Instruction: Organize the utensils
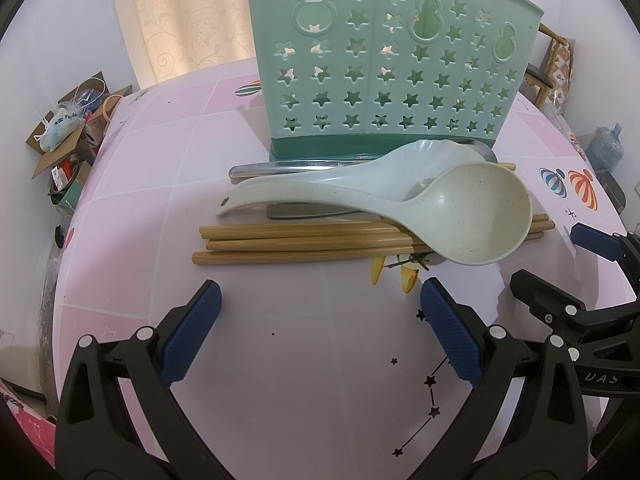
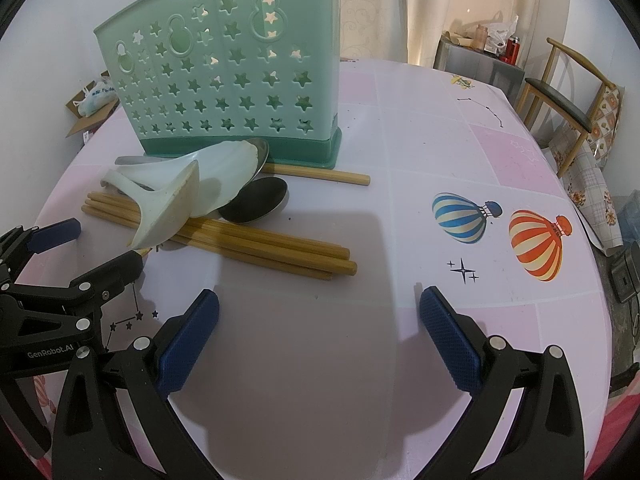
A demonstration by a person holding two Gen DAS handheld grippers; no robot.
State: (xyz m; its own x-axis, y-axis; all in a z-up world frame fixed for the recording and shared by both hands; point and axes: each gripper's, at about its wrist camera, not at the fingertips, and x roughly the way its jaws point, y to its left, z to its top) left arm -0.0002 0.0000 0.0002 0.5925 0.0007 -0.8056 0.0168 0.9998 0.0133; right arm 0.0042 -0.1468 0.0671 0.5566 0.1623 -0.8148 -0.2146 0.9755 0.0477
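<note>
The left gripper (image 1: 320,300) hangs just above the pink table (image 1: 160,152), its blue pads (image 1: 192,332) spread wide with nothing between them, and only bare tabletop lies in the gap. The right gripper (image 2: 319,308) is likewise wide open and empty, low over the table to the right of the left one, whose black frame shows at the left edge of the right wrist view. Beyond the left gripper lies the utensil pile. A bundle of chopsticks (image 1: 300,240) lies across the table, left to right, nearest the grippers. A cream ladle (image 1: 476,220) rests on top of them, its bowl to the right and facing up. A pale blue rice paddle (image 1: 360,178) lies just behind the ladle and partly under its handle. Two metal spoons sit in the pile: one (image 2: 256,202) shows its dark bowl in the right wrist view, touching the paddle, and another (image 1: 280,168) lies along the foot of the holder. A single chopstick (image 2: 320,174) lies apart from the bundle, against the holder's base. The green holder (image 1: 384,76), pierced with star holes, stands upright at the far side of the pile; its compartments cannot be seen from here.
</note>
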